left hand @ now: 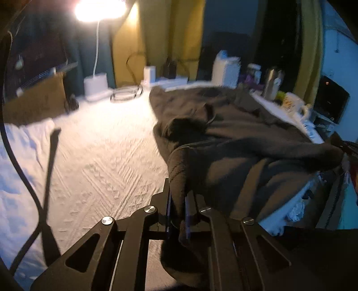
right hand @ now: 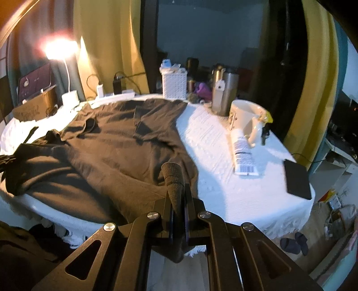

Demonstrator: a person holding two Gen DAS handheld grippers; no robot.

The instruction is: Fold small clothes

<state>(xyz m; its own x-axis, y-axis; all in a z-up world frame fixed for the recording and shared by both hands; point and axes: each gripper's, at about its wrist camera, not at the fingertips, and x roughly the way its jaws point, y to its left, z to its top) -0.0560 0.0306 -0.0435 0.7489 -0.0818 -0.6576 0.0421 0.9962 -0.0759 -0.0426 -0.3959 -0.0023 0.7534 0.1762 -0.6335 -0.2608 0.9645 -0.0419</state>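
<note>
Both tongs are clamped on the near hem of a dark brown garment (right hand: 116, 138) spread over a white textured cloth (right hand: 214, 143) on a table. The left gripper (left hand: 178, 194) pinches a rolled fold of the fabric between its closed jaws, and the cloth bunches up and drapes away ahead and to its right. The right gripper (right hand: 177, 197) likewise holds a tight peak of the same garment, which lies flat ahead and to its left.

Ahead and to the right of the right gripper stand a cream mug (right hand: 247, 116), a steel flask (right hand: 223, 94) and a white basket (right hand: 174, 84), with a tube (right hand: 242, 154) lying by the mug and a dark flat slab (right hand: 297, 179) near the table's edge. A glaring lamp (left hand: 100, 10) washes out the far left corner in both views. The left wrist view is motion-blurred, so the small items beyond the garment are hard to make out there. The garment's lower hem hangs out of sight below the grippers.
</note>
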